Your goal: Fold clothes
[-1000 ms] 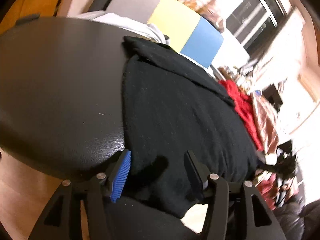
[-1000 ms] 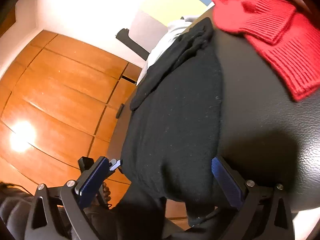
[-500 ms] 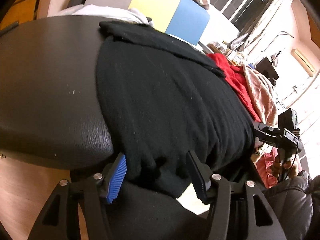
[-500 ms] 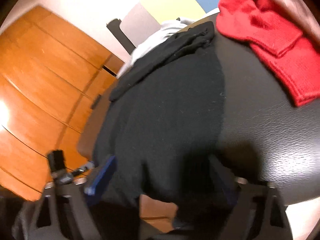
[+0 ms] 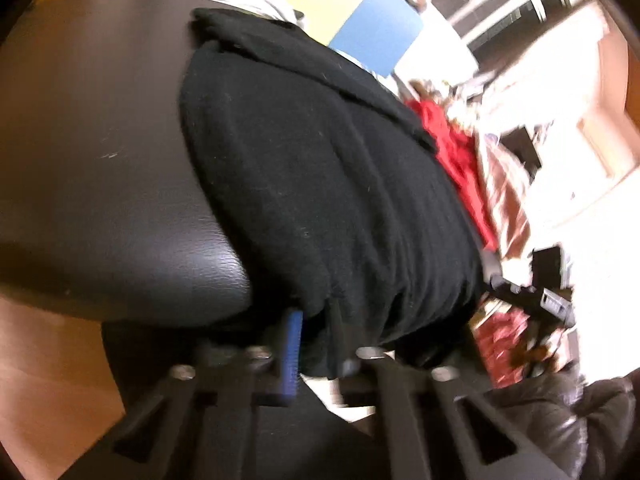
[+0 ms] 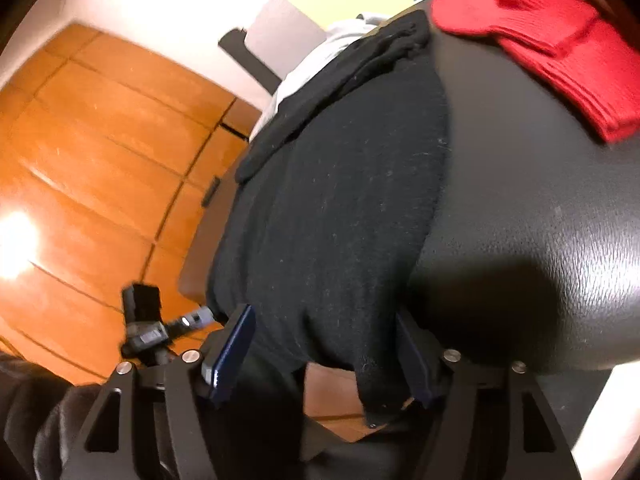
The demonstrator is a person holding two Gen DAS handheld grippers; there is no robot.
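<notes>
No brand, label or writing can be read in either view; both are blurred.

Counted: 1 black garment [image 5: 328, 184], 1 red knit [image 6: 552, 44], 1 white cloth [image 6: 320, 56], 1 table [image 5: 100, 168], 2 grippers.

The black garment is being spread flat along the dark leather-like table, w/ its near hem hanging over the front edge. A folded sleeve is lying along its far end.

The left gripper [image 5: 316, 344] is being shown at the hem's left corner. Its jaws are closing and are almost together, w/ a pinch of black hem between the blue pad and the black finger.

The right gripper [image 6: 324, 352] is being shown at the hem's right corner. Its jaws are closing but are standing mid-wide, w/ the hanging hem between them; the pads are apart from the cloth on the left side, and on the right side it cannot be told.

Only in the left view: a window, a yellow-and-blue panel [image 5: 352, 16], a striped cloth beside the red knit.

Only in the right view: orange wooden doors [image 6: 100, 152] and the left hand's rig [image 6: 148, 328] low at left.
</notes>
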